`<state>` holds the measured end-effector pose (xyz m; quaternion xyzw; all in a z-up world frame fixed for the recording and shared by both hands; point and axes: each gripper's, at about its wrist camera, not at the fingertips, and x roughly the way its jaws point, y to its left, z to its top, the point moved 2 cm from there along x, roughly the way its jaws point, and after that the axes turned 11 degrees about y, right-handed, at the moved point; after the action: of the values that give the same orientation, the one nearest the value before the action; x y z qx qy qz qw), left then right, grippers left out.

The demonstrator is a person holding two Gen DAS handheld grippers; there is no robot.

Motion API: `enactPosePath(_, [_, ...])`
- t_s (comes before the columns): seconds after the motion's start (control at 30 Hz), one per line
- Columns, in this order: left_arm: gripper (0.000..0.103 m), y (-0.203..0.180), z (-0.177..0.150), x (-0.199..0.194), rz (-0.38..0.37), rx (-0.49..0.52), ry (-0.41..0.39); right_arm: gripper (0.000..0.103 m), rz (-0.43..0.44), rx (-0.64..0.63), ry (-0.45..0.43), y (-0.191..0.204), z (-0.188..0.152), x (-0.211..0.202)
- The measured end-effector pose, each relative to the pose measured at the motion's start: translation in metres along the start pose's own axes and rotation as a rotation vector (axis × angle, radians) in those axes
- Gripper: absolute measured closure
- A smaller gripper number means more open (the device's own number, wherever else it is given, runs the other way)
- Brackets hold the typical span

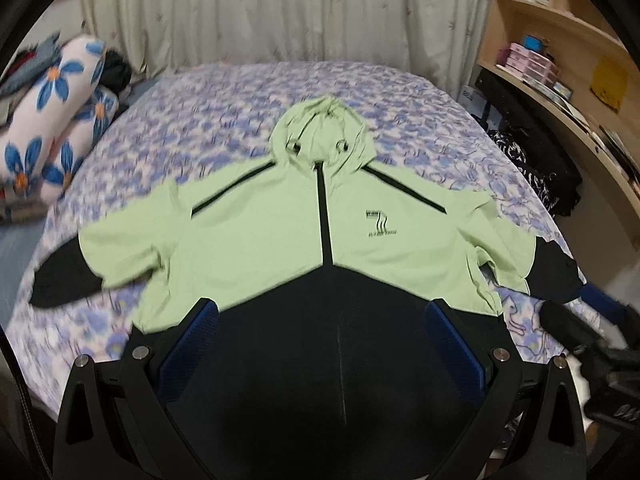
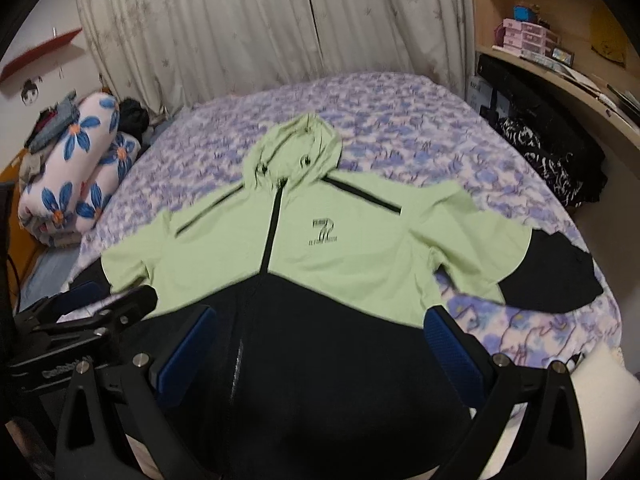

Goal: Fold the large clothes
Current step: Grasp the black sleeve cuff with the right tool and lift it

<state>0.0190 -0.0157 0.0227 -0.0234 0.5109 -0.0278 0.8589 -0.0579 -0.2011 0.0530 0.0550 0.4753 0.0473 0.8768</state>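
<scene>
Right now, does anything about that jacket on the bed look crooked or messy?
Nothing much. The jacket lies flat on the bed, front up and zipped, hood at the far end. The sleeves show slight rumpling near the armpits.

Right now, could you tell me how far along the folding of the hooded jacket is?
Done: the jacket lies spread flat, front up, on the bed, sleeves out. In hand: nothing; left gripper and right gripper have open jaws over the black hem. Left: every fold.
</scene>
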Motion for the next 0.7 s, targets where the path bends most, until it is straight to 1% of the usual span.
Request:
enactPosePath(0.07, [0.001,-0.008,0.012,-0.005,0.002,0.028,-0.018,0.000,-0.009,-0.001,-0.025,-0.007,0.009,-0.009])
enactPosePath(0.17, [0.001,-0.019,0.029,-0.015,-0.005,0.048,-0.065,0.000,-0.034,0.012,-0.114,-0.025,0.025,-0.033])
enactPosePath(0.23, [0.001,-0.025,0.041,-0.018,-0.011,0.054,-0.095,0.000,-0.061,0.013,-0.137,-0.040,0.037,-0.039])
enactPosePath(0.33, [0.001,-0.038,0.060,-0.019,-0.025,0.062,-0.140,0.000,-0.150,0.005,-0.164,-0.060,0.047,-0.042])
enactPosePath(0.37, [0.001,-0.043,0.065,-0.018,-0.028,0.062,-0.157,0.000,-0.197,0.016,-0.191,-0.071,0.051,-0.044])
enactPosePath(0.4, [0.001,-0.047,0.069,-0.016,-0.031,0.061,-0.168,0.000,-0.216,0.023,-0.201,-0.080,0.054,-0.044])
enactPosePath(0.43, [0.001,-0.053,0.075,-0.012,-0.036,0.064,-0.175,0.000,-0.230,0.040,-0.197,-0.093,0.058,-0.040])
enactPosePath(0.5, [0.001,-0.067,0.087,0.002,-0.038,0.069,-0.173,0.000,-0.231,0.098,-0.148,-0.126,0.067,-0.026])
enactPosePath(0.57, [0.001,-0.082,0.099,0.024,-0.045,0.080,-0.143,0.000,-0.237,0.174,-0.108,-0.162,0.071,-0.010])
enactPosePath(0.7, [0.001,-0.105,0.112,0.071,-0.068,0.084,-0.093,0.004,-0.313,0.332,-0.011,-0.243,0.066,0.035])
